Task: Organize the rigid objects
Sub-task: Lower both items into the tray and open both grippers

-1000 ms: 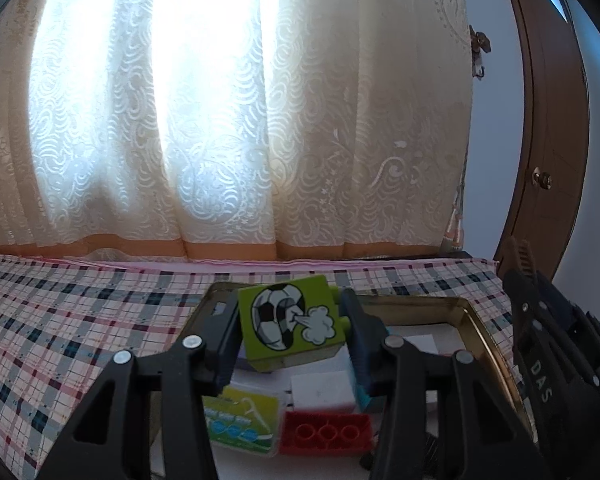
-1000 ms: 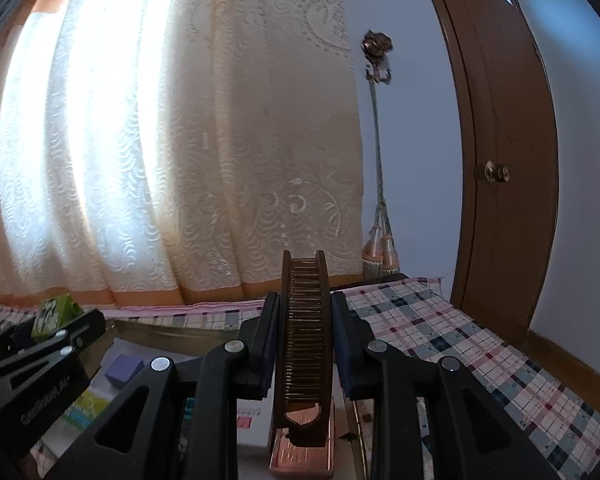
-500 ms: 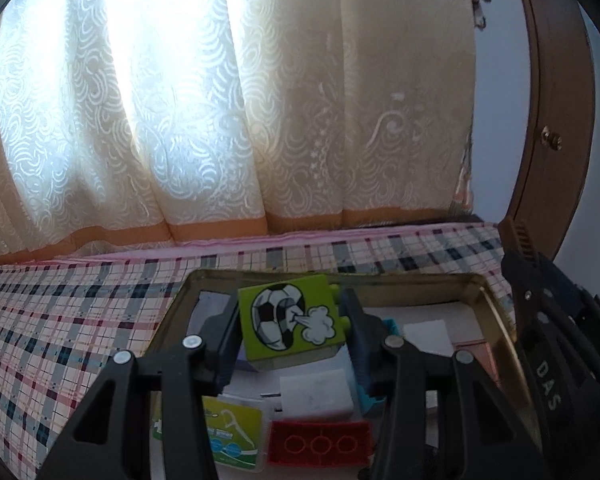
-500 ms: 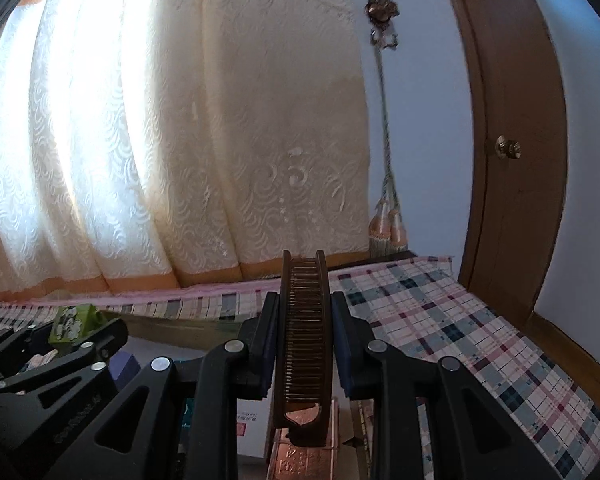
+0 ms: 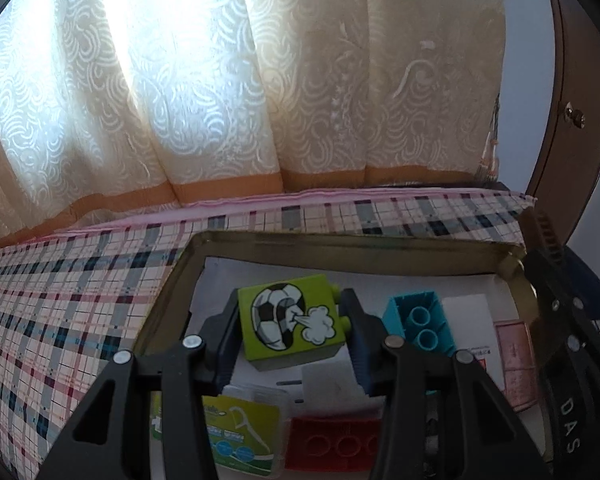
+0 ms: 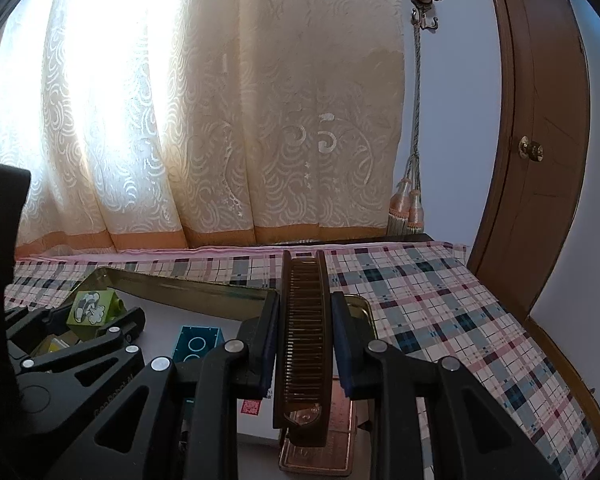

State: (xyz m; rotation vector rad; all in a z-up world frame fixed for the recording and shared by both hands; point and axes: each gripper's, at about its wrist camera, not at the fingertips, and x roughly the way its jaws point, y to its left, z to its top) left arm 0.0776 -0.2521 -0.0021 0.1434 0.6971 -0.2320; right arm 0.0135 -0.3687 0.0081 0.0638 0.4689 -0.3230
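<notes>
My left gripper point(image 5: 290, 332) is shut on a green block with a football picture point(image 5: 290, 322), held just above the inside of a gold metal tray point(image 5: 340, 250). In the right wrist view the same green block point(image 6: 92, 307) shows at the left, between the left gripper's black fingers point(image 6: 116, 330). My right gripper point(image 6: 305, 332) is shut on a dark brown folding comb point(image 6: 304, 336), held upright over the tray's right end point(image 6: 360, 304). Inside the tray lie a blue block point(image 5: 420, 322), a red block point(image 5: 336, 442) and a white block point(image 5: 328, 380).
A green-and-white floss pick box point(image 5: 240, 436) lies at the tray's near left. A copper-coloured flat tin point(image 6: 320, 452) sits under the comb. The tray rests on a plaid cloth point(image 6: 440, 312). Curtains point(image 5: 220, 80) hang behind, and a wooden door point(image 6: 540, 140) stands at the right.
Both grippers have tipped downward and moved forward over the tray, still holding their objects. More of the tray's inside now shows, including the blue block.
</notes>
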